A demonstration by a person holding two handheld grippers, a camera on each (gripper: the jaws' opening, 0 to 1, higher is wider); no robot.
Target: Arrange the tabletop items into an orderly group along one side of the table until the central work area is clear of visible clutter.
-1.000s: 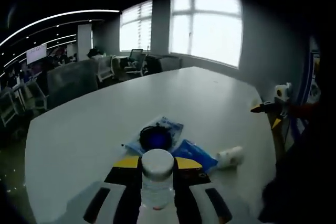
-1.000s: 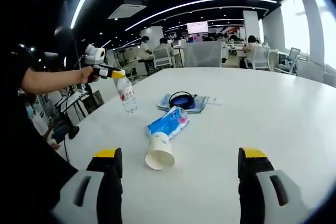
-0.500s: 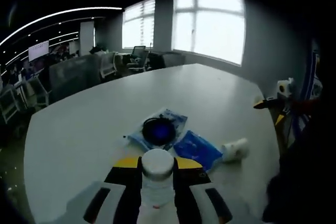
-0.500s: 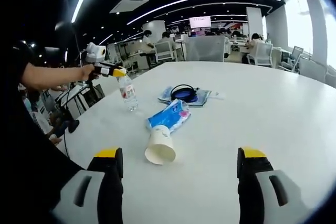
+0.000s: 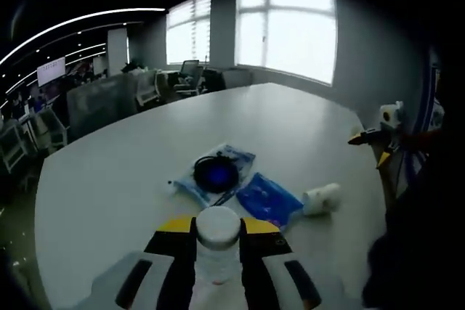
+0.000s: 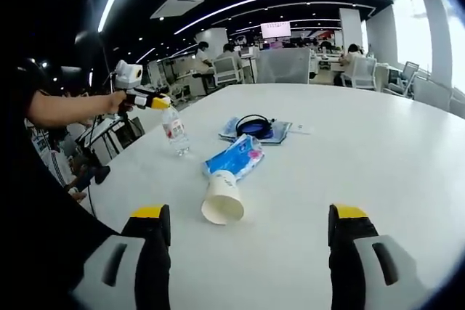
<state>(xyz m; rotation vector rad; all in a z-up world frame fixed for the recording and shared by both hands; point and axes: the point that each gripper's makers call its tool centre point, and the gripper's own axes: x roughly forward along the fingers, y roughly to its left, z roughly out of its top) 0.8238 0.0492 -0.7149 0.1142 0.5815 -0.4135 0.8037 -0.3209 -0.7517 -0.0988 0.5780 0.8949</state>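
Observation:
My left gripper (image 5: pixel 218 243) is shut on the neck of a clear water bottle (image 5: pixel 217 241) with a white cap. In the right gripper view that bottle (image 6: pixel 175 133) stands upright near the table's left edge, held by the left gripper (image 6: pixel 151 100). A paper cup (image 6: pixel 222 199) lies on its side, mouth toward me. A blue tissue pack (image 6: pixel 236 157) lies just behind it. Black headphones (image 6: pixel 253 125) rest on a blue booklet (image 6: pixel 277 131). My right gripper (image 6: pixel 247 241) is open, low over the table in front of the cup.
The white table (image 6: pixel 378 150) is wide, with bare surface to the right of the items. Office chairs (image 5: pixel 185 85) and desks stand beyond the far edge. A person's arm (image 6: pixel 65 110) holds the left gripper at the table's left side.
The bottle has come down lower toward the table near its left edge, still held. The right gripper has barely moved. The cup, pack and headphones lie as before.

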